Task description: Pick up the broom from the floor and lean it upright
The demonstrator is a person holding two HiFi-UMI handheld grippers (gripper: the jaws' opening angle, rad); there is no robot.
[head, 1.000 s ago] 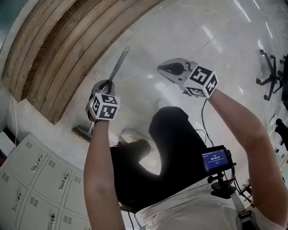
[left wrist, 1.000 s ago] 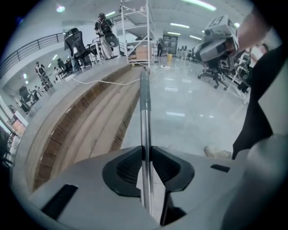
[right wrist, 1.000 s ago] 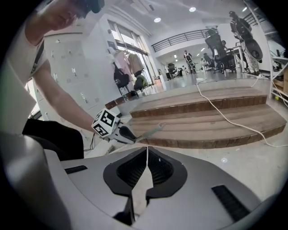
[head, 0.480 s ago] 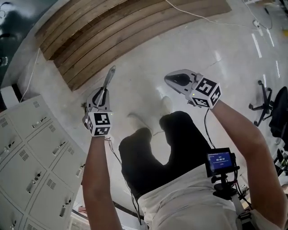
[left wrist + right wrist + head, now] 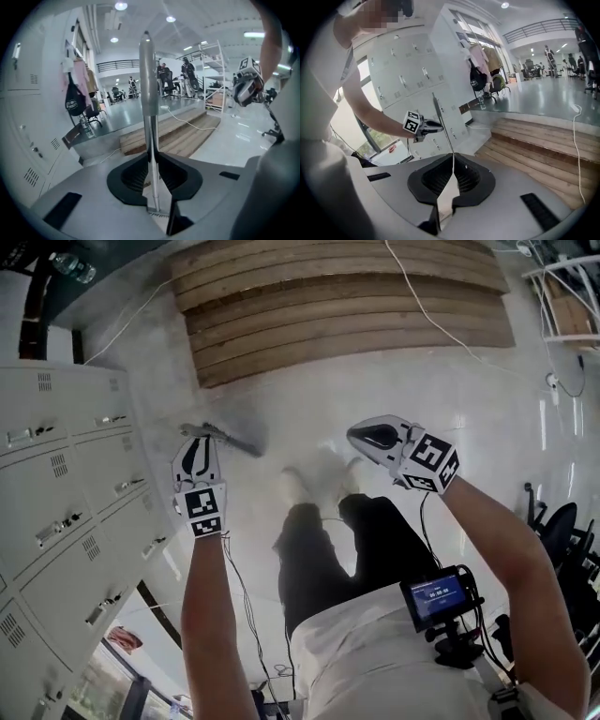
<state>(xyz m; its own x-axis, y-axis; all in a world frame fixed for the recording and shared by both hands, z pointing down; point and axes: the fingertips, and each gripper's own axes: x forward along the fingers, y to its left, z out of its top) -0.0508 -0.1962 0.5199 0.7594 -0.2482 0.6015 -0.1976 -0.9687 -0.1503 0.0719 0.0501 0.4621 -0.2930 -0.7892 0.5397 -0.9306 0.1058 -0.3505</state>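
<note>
Left tongs (image 5: 196, 442): clamped on the broom handle (image 5: 149, 89), which stands between the pads.
Right tongs (image 5: 360, 435): tips pressed together, nothing between them.
Left forearm (image 5: 208, 615): stretched straight forward, bare.
Right forearm (image 5: 497, 549): stretched forward, angled inward.
Spacing: the two tongs are well apart.
</note>
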